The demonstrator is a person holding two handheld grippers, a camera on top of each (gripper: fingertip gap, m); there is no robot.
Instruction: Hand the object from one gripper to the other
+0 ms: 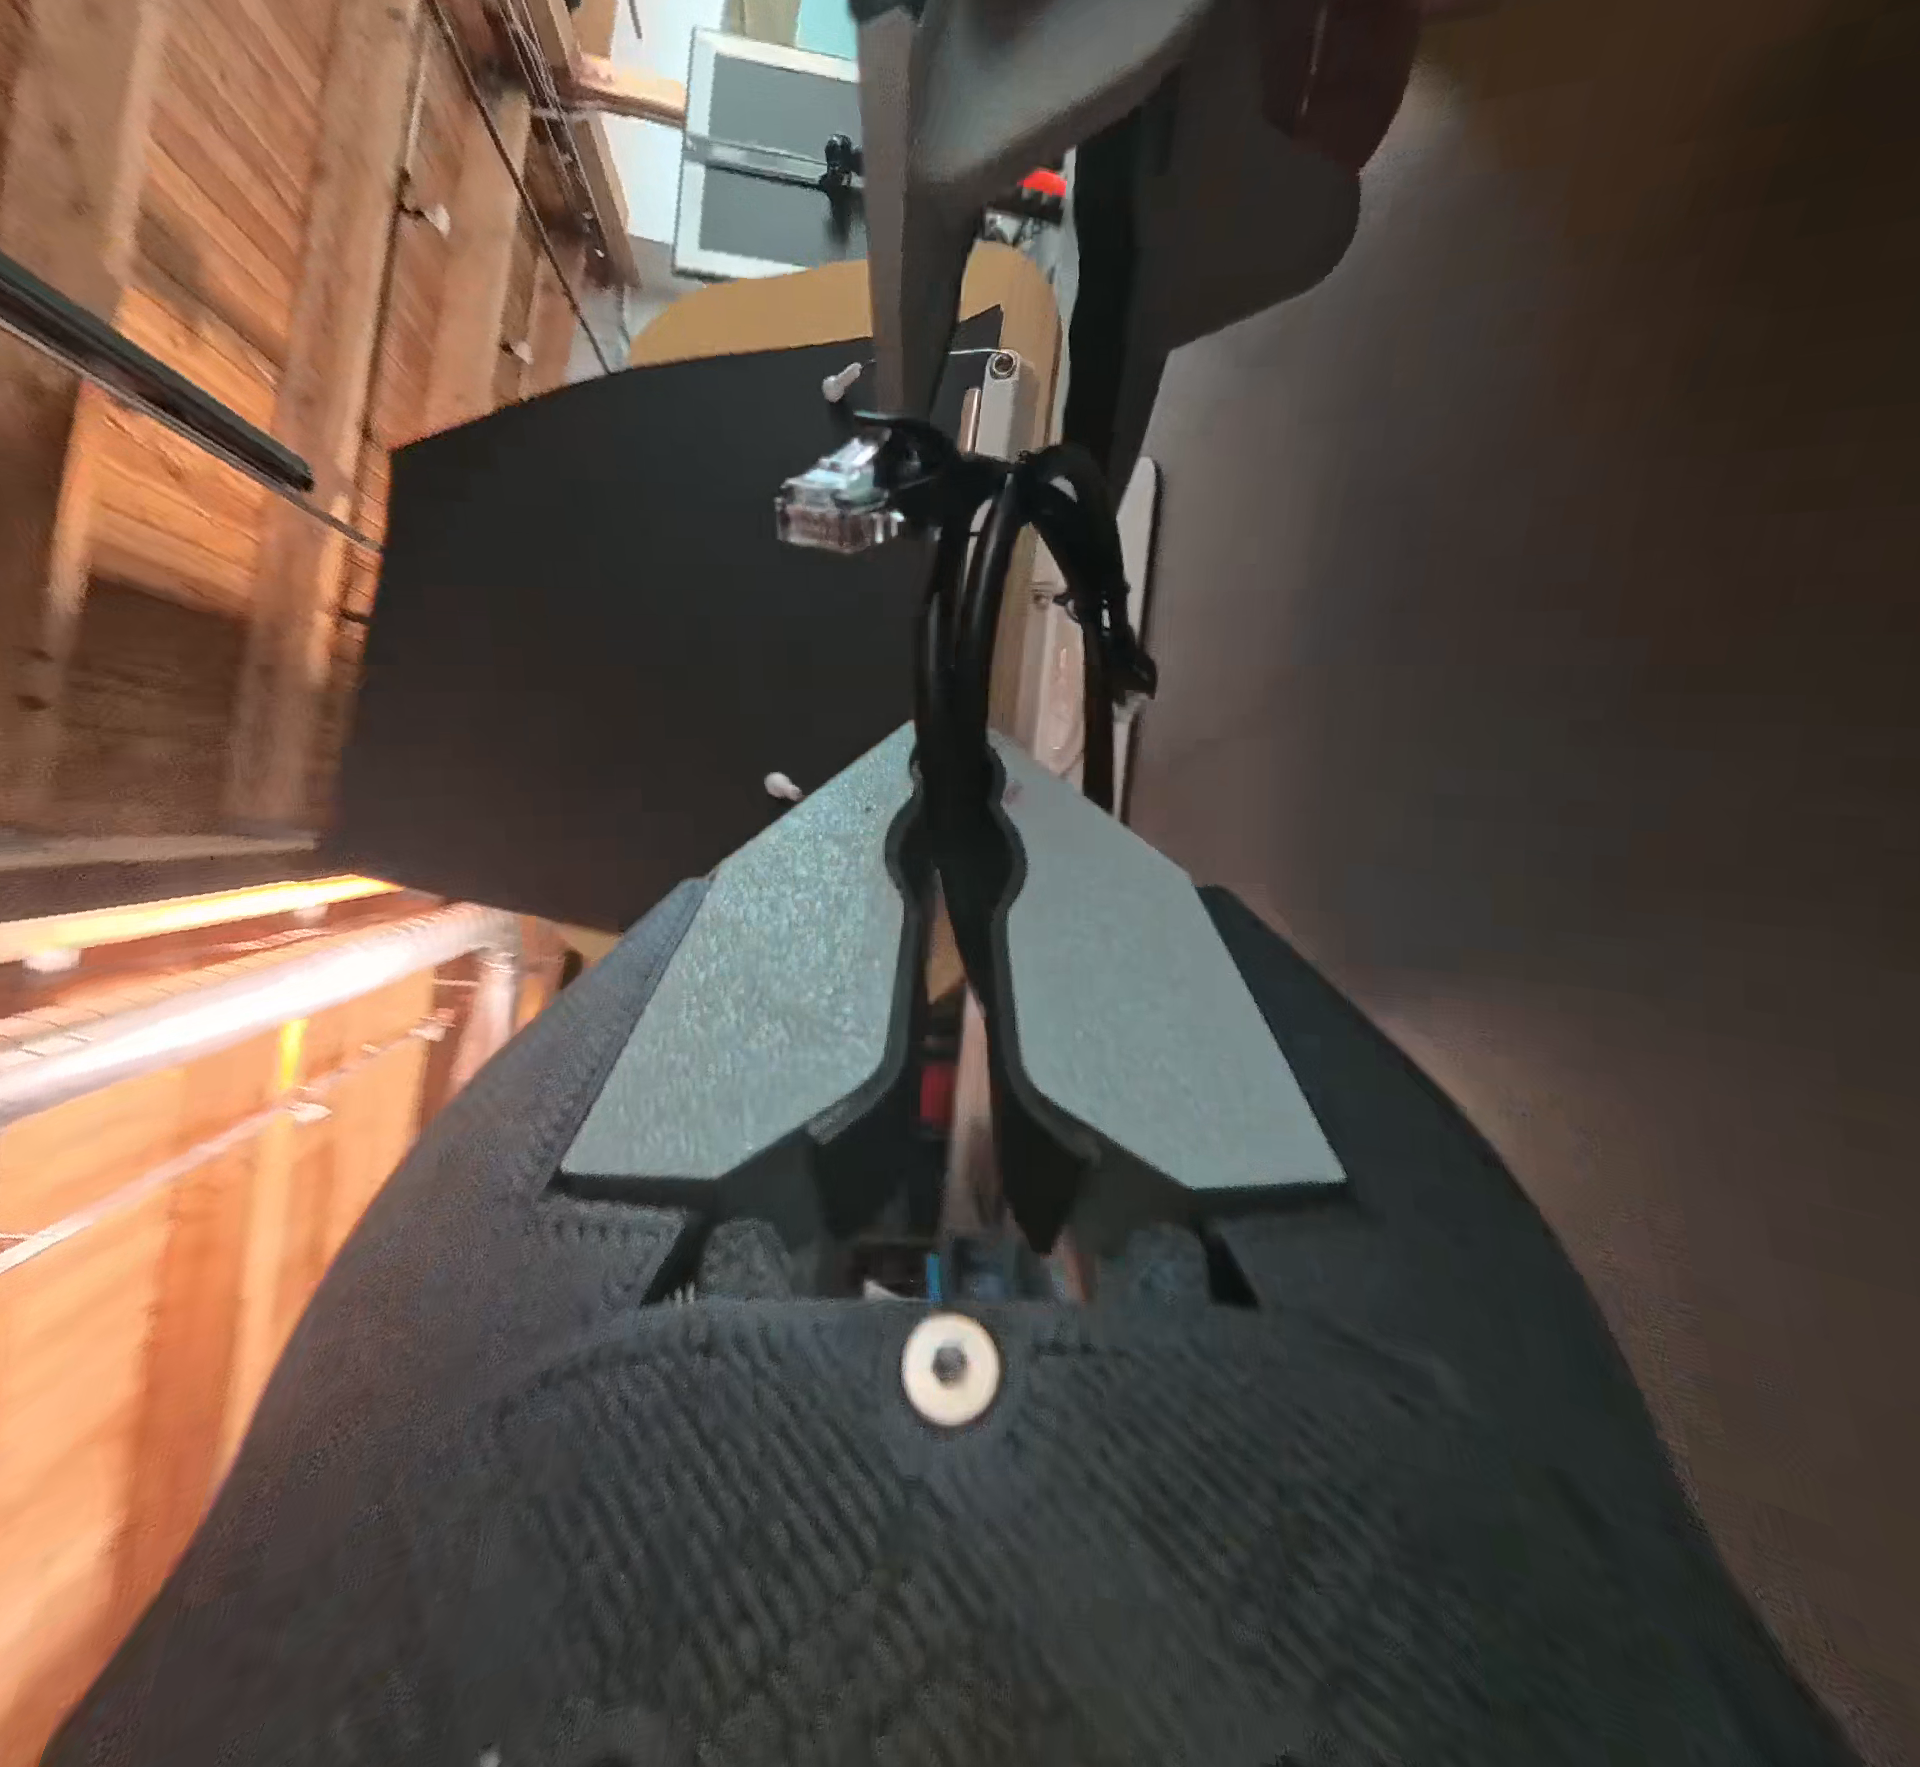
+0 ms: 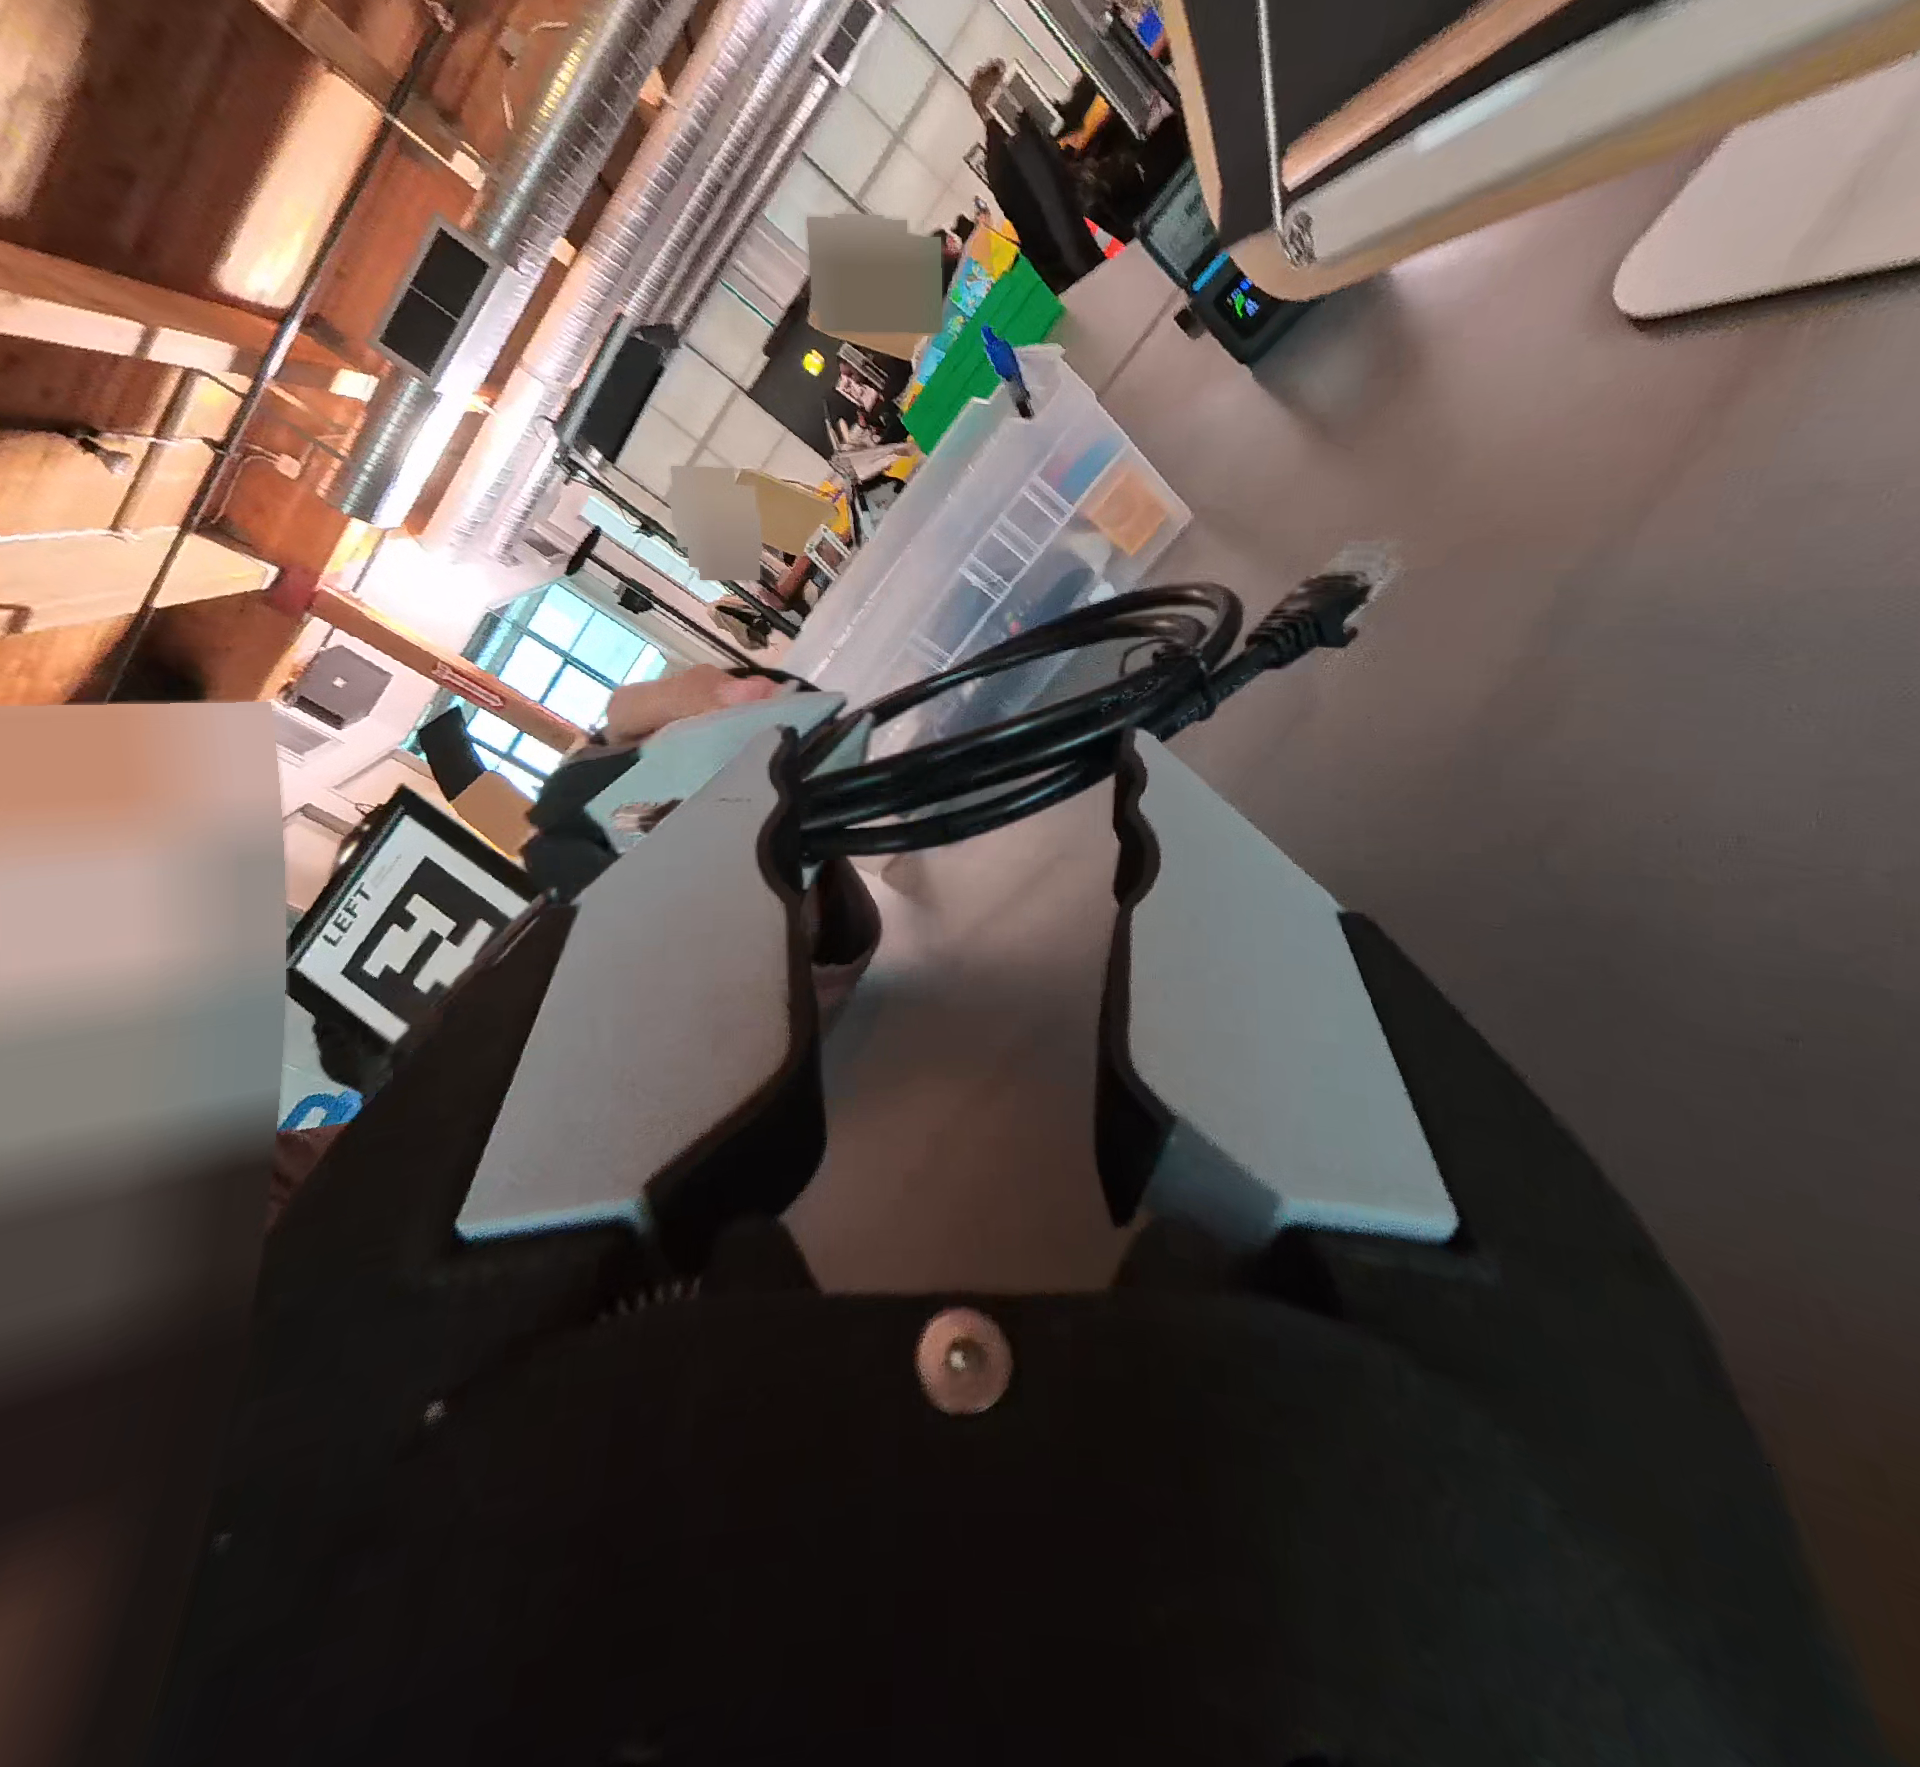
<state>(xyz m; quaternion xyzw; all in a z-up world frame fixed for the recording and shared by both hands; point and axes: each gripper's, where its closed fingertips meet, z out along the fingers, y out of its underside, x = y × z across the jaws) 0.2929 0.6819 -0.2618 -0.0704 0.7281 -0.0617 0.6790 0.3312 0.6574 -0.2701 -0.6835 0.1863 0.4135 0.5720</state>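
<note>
A coiled black cable [image 1: 971, 574] with a clear plug [image 1: 836, 504] is the object. My left gripper [image 1: 956, 808] is shut on the coil's lower loop and holds it in the air. My right gripper [image 1: 1003, 439] comes in from above, with one grey finger [image 1: 902, 294] beside the plug. In the right wrist view the right gripper [image 2: 961, 798] is open, its two fingers straddling the coil [image 2: 997, 730] without pinching it. The left gripper [image 2: 727, 761] grips the coil's left end there. A black plug [image 2: 1299, 621] sticks out to the right.
A grey-brown tabletop [image 2: 1610, 782] lies behind the cable. A clear plastic bin [image 2: 1018, 512], a small device with a lit screen [image 2: 1242, 304] and a white stand base [image 2: 1766, 211] stand on it. A black panel [image 1: 623, 626] is behind. A hand [image 1: 1340, 55] holds the right gripper. About 6 cm separates my left fingertips from my right.
</note>
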